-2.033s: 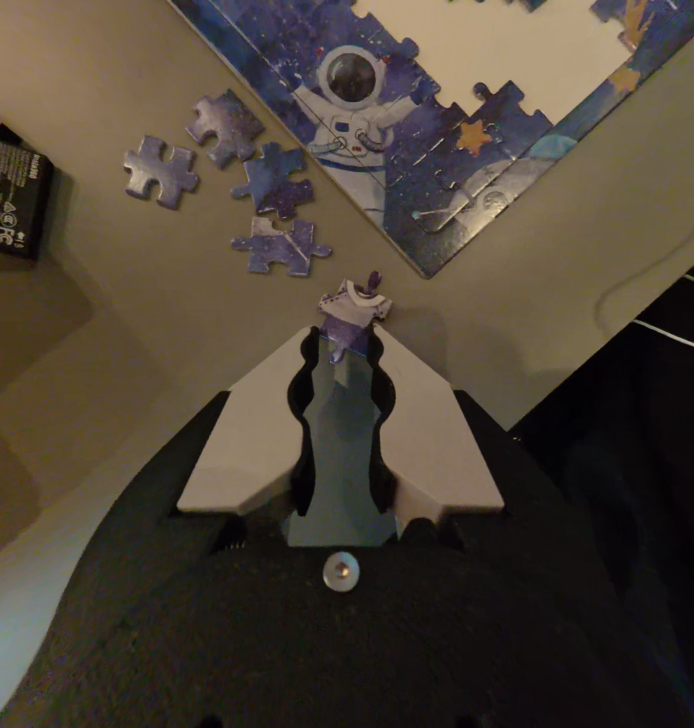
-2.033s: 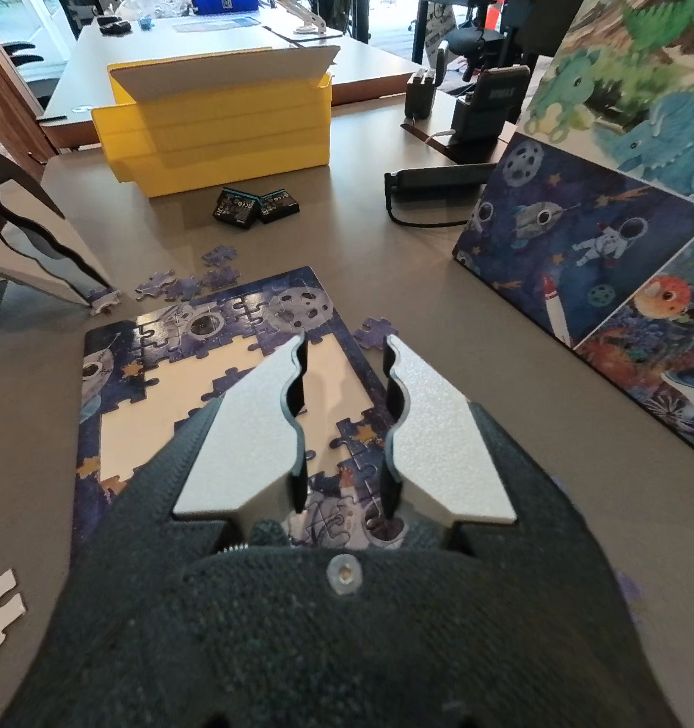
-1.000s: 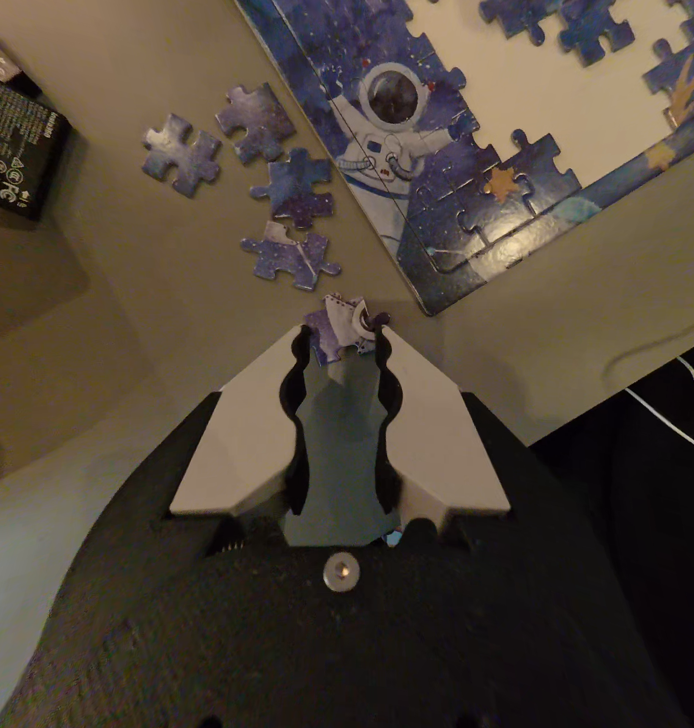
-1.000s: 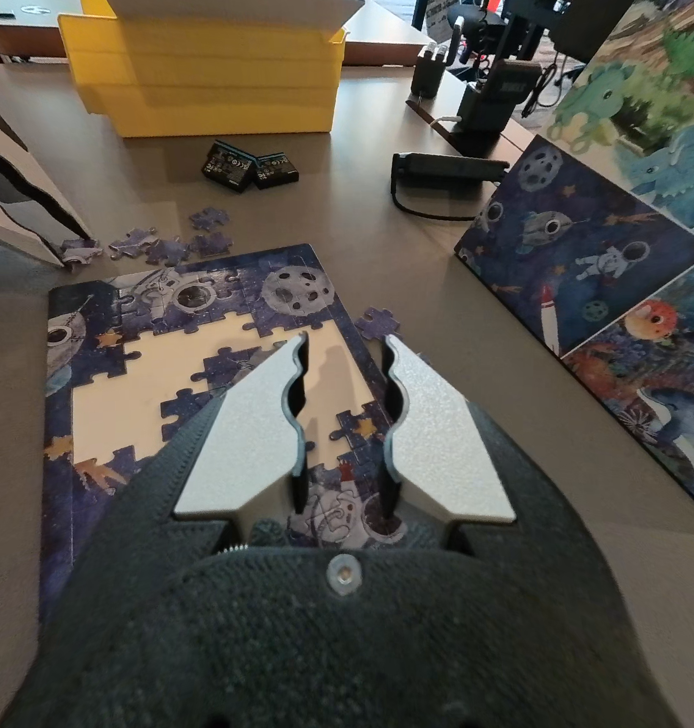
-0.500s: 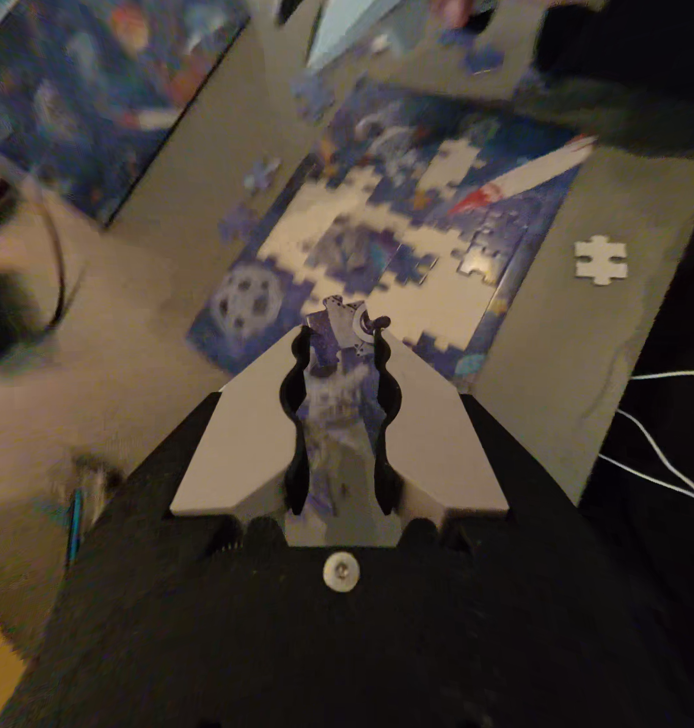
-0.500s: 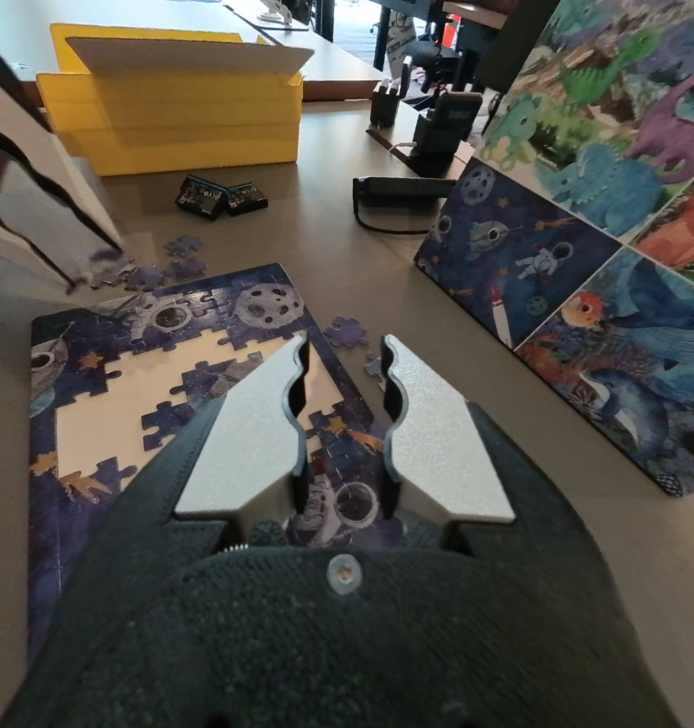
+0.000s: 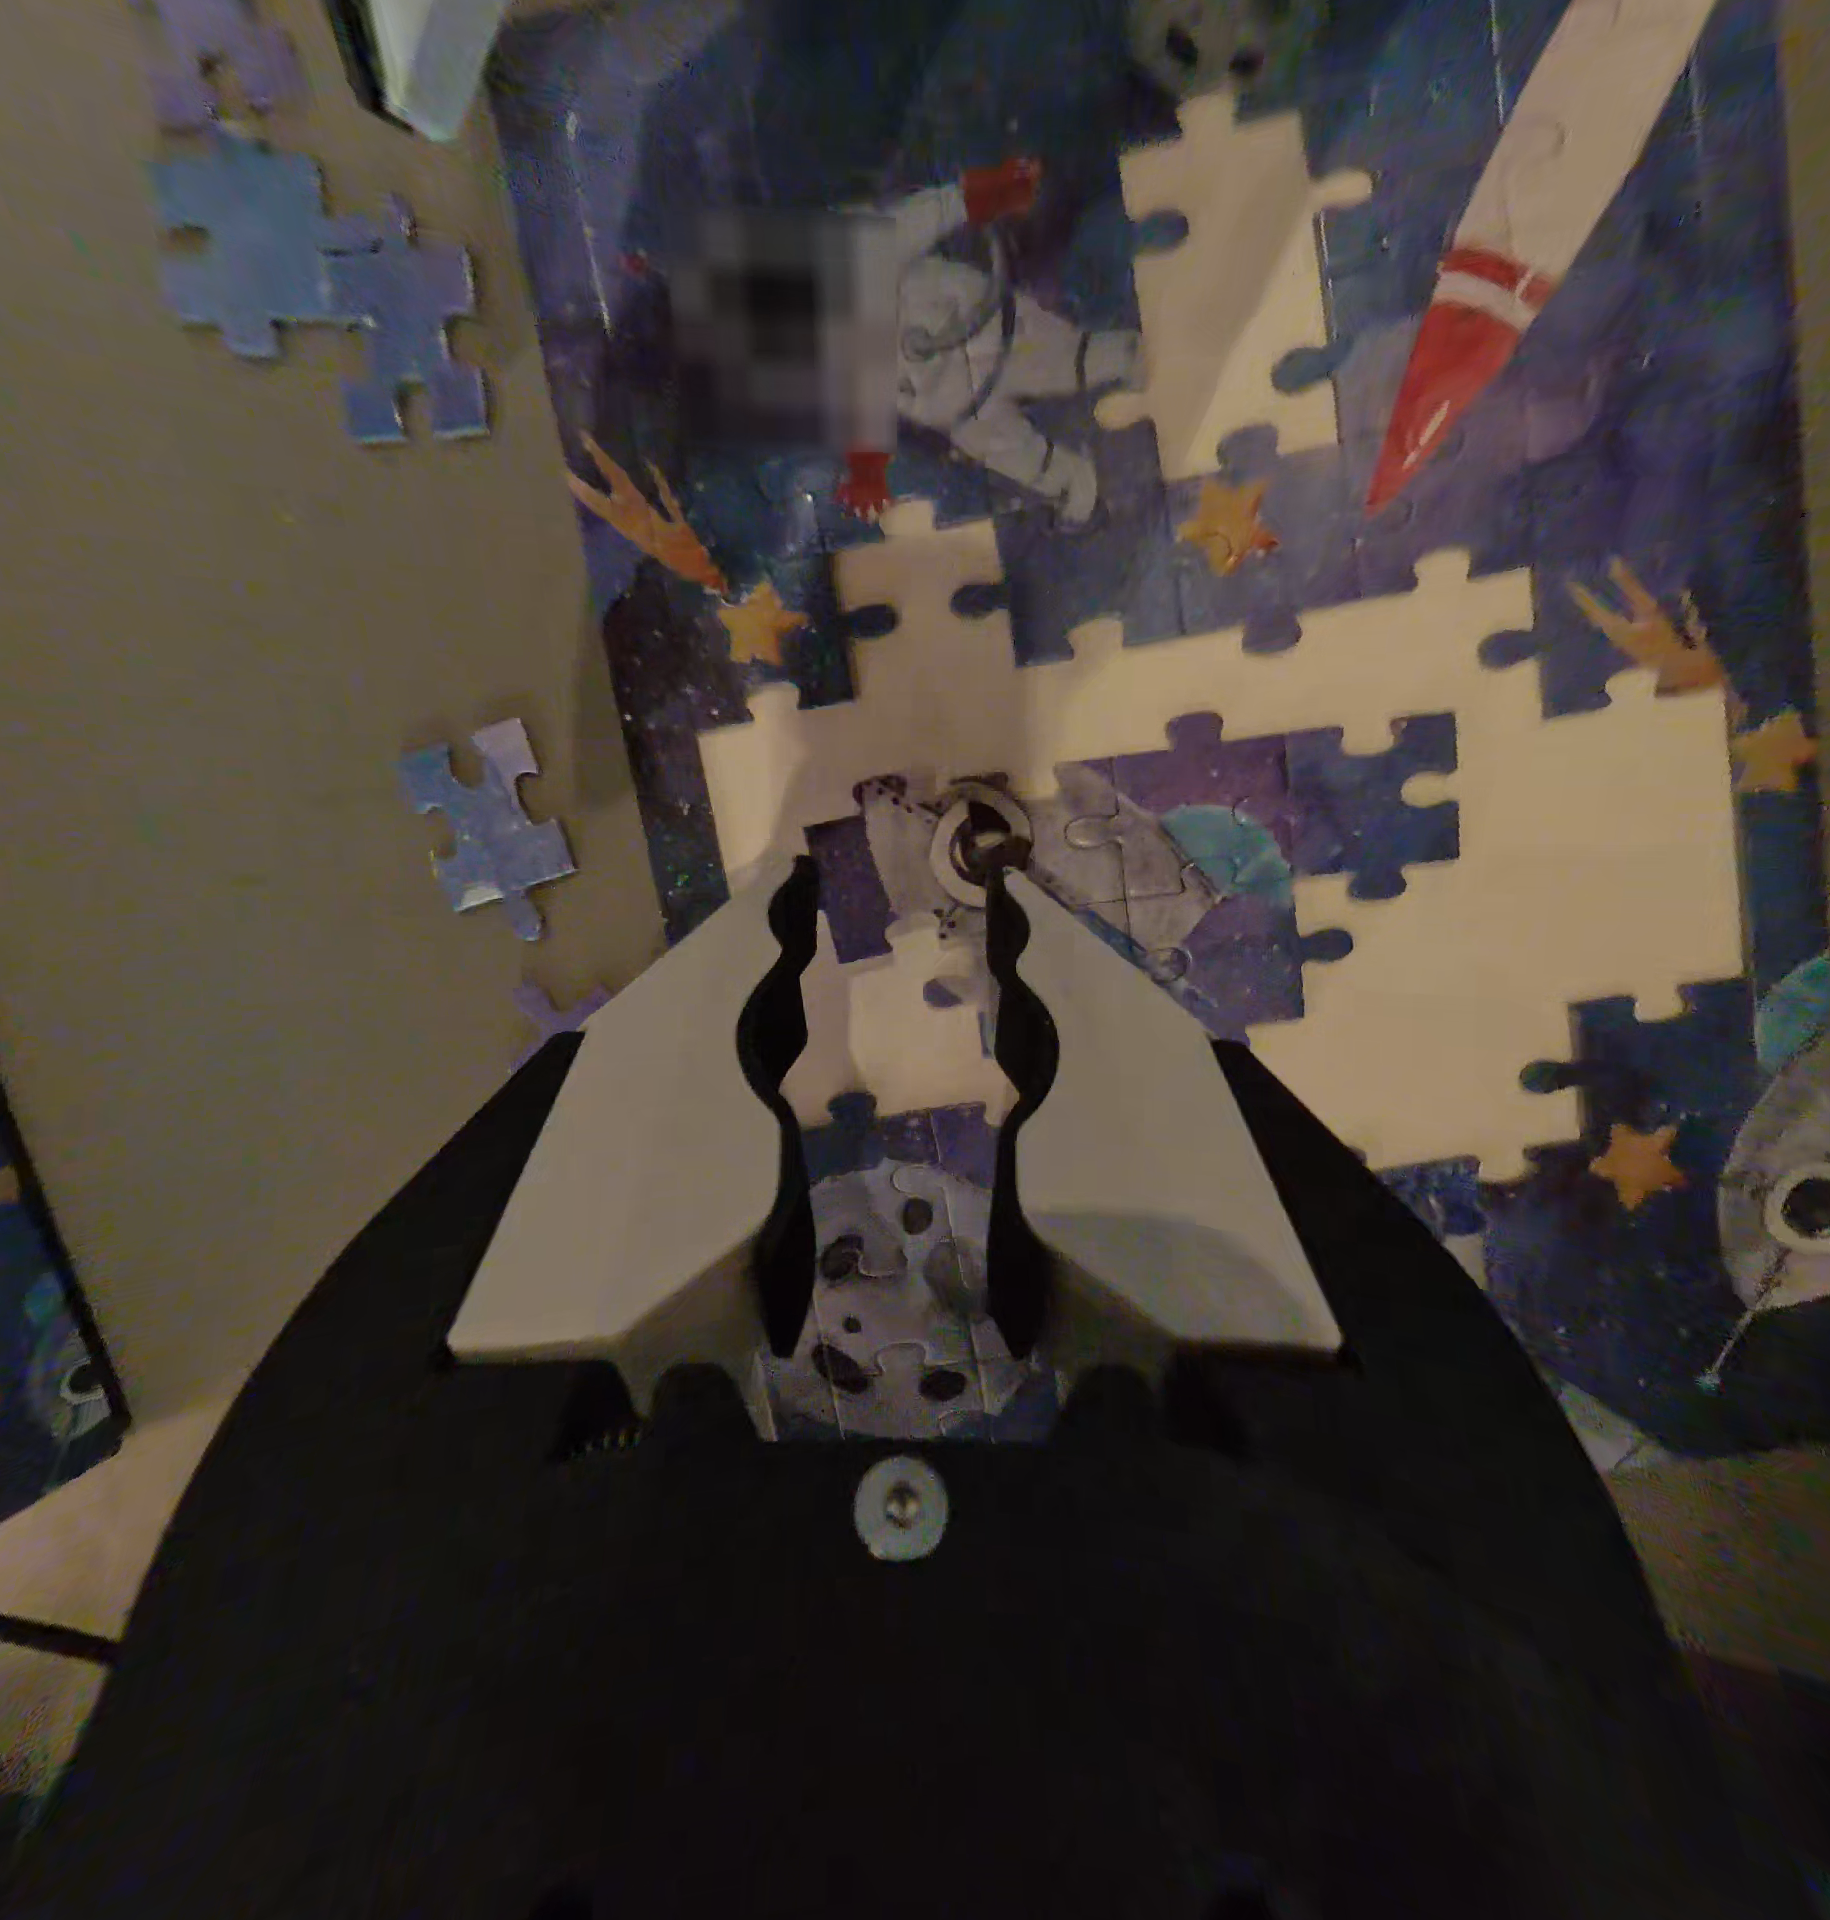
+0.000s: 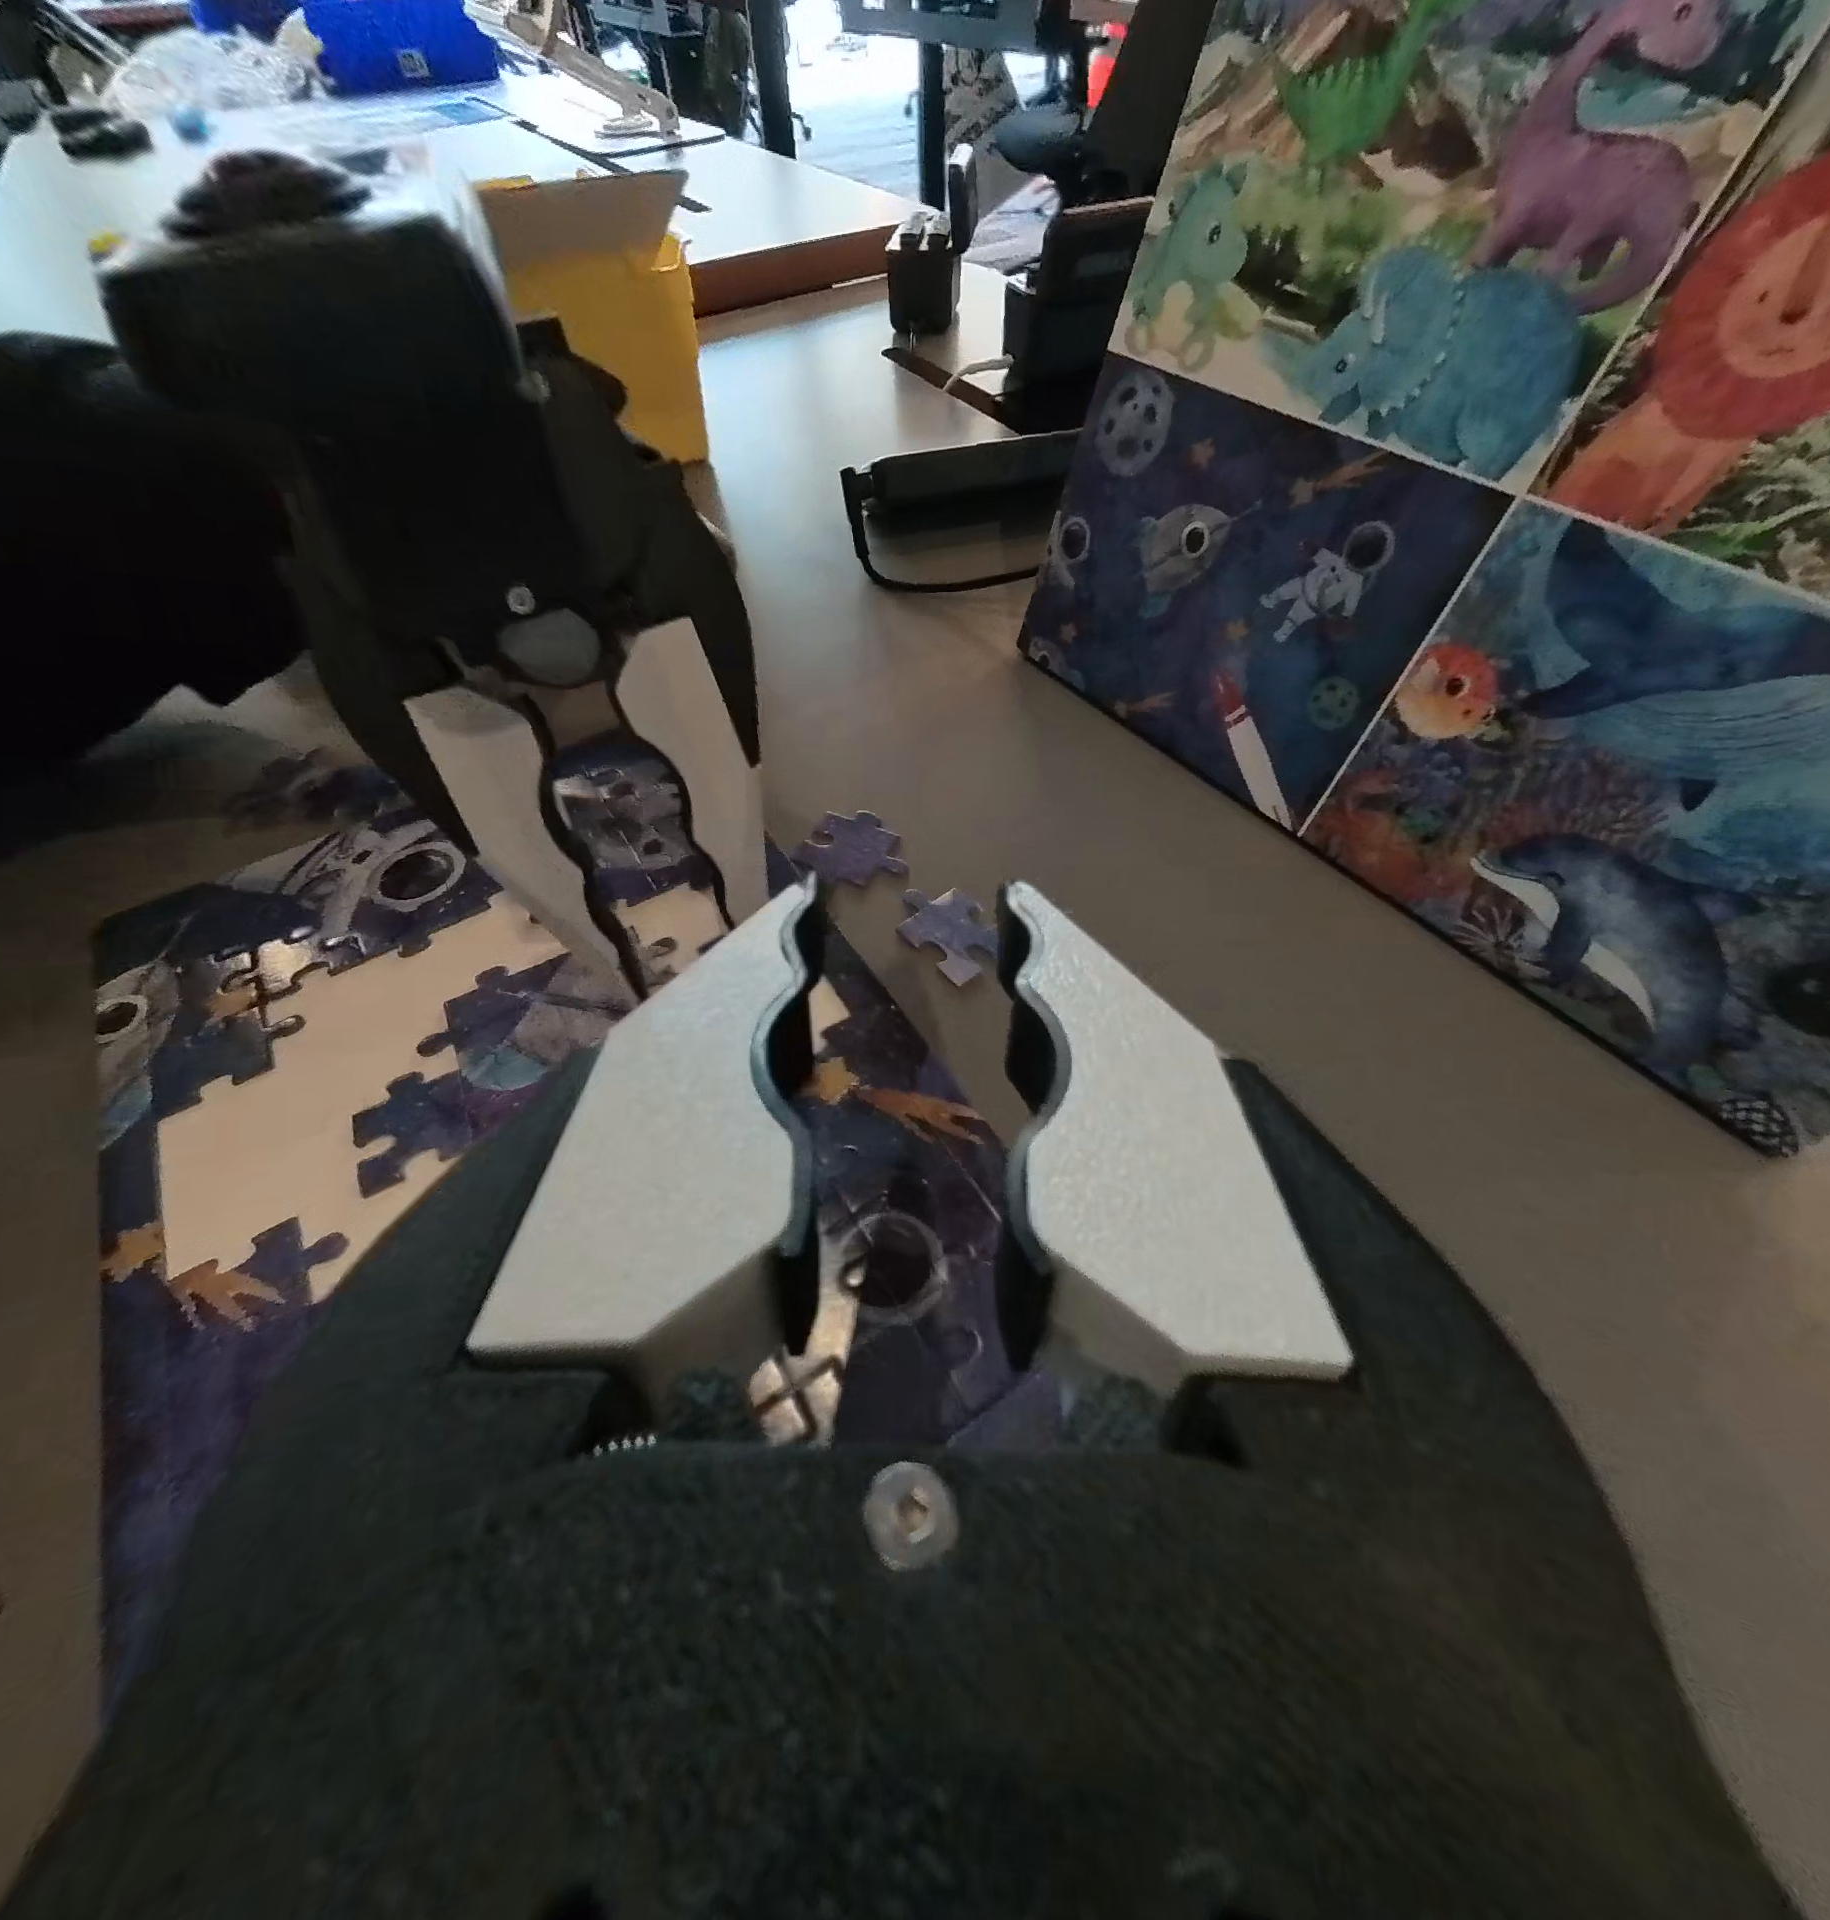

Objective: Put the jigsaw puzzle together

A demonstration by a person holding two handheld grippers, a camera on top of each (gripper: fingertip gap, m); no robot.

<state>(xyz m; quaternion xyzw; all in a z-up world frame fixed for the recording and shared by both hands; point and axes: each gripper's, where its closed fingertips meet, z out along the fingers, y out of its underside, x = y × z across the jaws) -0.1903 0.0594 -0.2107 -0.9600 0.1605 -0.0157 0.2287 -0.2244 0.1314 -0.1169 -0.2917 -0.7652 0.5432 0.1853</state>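
left tongs (image 7: 898,868) pinching an astronaut puzzle piece (image 7: 926,842) over the puzzle board (image 7: 1617,852) gap, right tongs (image 8: 906,899) spread with nothing between, loose pieces (image 7: 319,260) on desk (image 7: 215,623) at 10 o'clock

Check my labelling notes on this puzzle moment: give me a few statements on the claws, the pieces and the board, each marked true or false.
1. The left claw holds a puzzle piece over the puzzle board. True.
2. The right claw grips a piece. False: it is open with nothing between its fingers.
3. The board is complete. False: several pale gaps remain in its middle.
4. Loose pieces lie on the table beside the board. True.
5. A picture box stands at the right of the right wrist view. True.
6. The picture box lies flat on the board. False: it stands on the table, apart from the board.
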